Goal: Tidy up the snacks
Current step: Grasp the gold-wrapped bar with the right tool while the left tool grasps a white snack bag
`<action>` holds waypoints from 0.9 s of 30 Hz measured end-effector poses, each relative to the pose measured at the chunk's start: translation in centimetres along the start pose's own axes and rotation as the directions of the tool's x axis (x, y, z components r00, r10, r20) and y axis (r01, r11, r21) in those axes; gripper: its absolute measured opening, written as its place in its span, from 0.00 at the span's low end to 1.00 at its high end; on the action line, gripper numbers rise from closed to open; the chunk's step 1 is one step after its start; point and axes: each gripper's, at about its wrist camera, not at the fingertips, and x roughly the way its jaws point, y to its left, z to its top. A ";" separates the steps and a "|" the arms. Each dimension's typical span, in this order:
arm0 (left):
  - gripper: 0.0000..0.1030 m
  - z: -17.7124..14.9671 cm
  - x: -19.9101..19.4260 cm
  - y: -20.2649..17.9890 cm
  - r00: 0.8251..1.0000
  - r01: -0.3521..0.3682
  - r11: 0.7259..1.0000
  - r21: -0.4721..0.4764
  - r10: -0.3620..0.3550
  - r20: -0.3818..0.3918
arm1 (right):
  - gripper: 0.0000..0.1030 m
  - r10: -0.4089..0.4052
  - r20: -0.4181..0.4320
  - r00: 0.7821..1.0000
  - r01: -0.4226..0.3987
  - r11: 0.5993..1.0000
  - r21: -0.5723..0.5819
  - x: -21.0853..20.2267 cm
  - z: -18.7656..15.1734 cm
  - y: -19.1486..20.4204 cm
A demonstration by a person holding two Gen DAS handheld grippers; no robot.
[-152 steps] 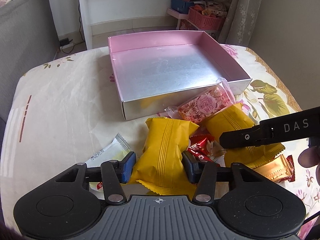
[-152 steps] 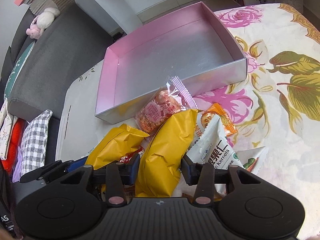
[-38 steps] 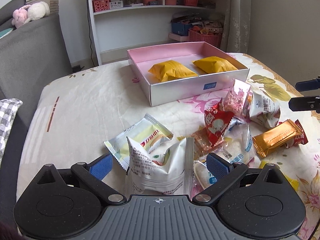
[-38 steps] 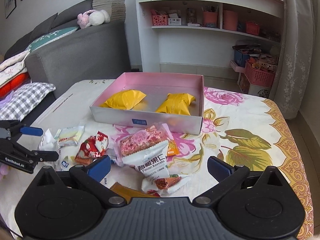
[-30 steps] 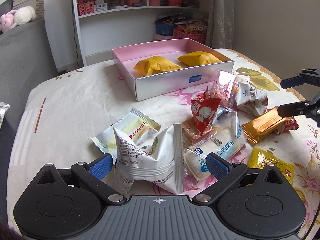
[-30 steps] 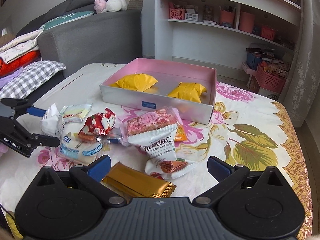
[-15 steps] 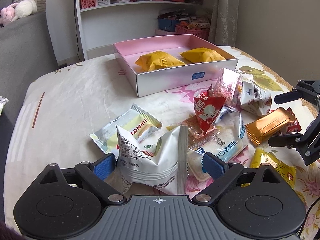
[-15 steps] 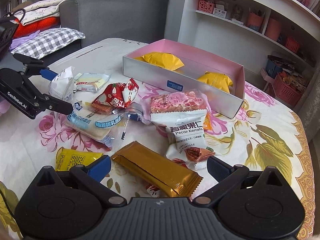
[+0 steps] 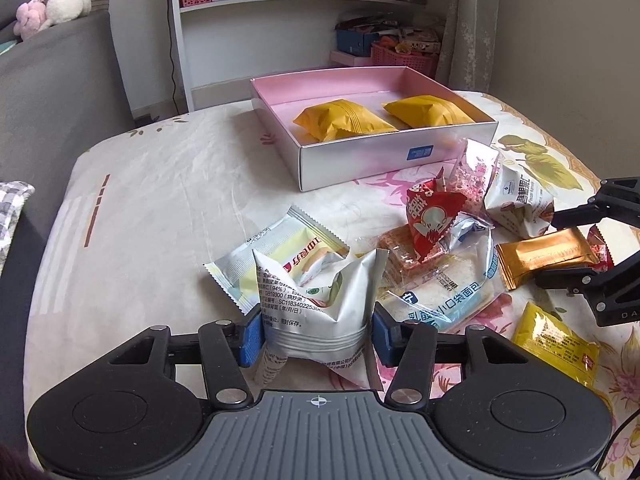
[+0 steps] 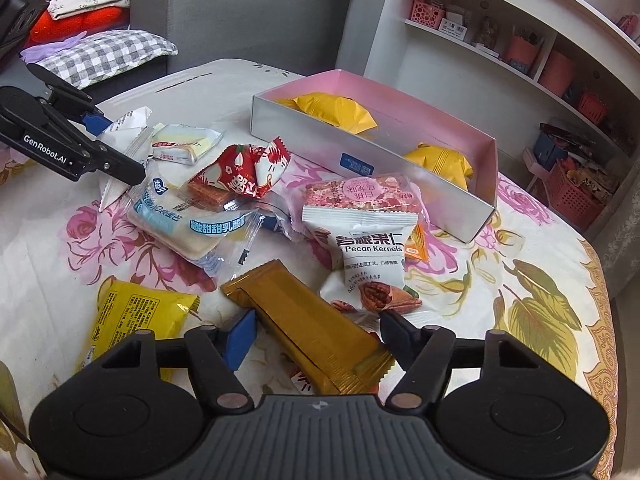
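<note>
A pink-lined box (image 9: 396, 156) at the back of the table holds two yellow snack packs (image 9: 344, 118) (image 9: 430, 110); the box also shows in the right wrist view (image 10: 400, 184). My left gripper (image 9: 316, 330) is shut on a white pecan packet (image 9: 316, 308) at the table's near side. My right gripper (image 10: 316, 330) is open, its fingers either side of a gold bar (image 10: 312, 328) that lies on the table; the bar also shows in the left wrist view (image 9: 544, 256). Loose snacks lie between the grippers and the box.
The pile holds a red packet (image 10: 240, 176), a clear bread pack (image 10: 192, 220), a pink nougat pack (image 10: 360, 194), a white Pecan Kernels bag (image 10: 372, 252), a yellow sachet (image 10: 136, 312) and a pale green packet (image 9: 288, 256). A grey sofa (image 10: 248, 20) and white shelves (image 9: 304, 20) stand behind.
My left gripper has closed onto the white pecan packet. My right gripper has moved down over the gold bar and its fingers have narrowed around it.
</note>
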 end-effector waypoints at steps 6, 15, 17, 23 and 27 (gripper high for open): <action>0.48 0.4 -0.5 0.7 1.000 -0.012 0.999 -0.047 0.012 0.001 | 0.32 0.020 0.012 1.000 -0.020 0.999 -0.045 -0.6 0.1 0.3; 0.48 1.2 -1.5 0.8 1.000 0.005 0.998 -0.067 -0.003 0.030 | 0.28 0.093 0.079 0.992 -0.092 0.996 -0.022 -2.2 1.0 0.1; 0.48 1.4 -1.7 0.8 0.999 0.009 0.998 -0.070 -0.006 0.039 | 0.28 0.095 0.101 0.990 -0.095 0.995 -0.003 -2.6 1.4 0.0; 0.48 2.5 -2.4 0.8 0.998 0.010 0.996 -0.089 -0.004 0.070 | 0.28 0.076 0.150 0.986 -0.082 0.996 0.034 -3.6 2.5 -0.5; 0.48 3.3 -2.5 0.5 0.996 0.015 0.996 -0.093 -0.007 0.088 | 0.28 0.049 0.166 0.985 -0.060 0.996 0.063 -3.7 3.0 -1.2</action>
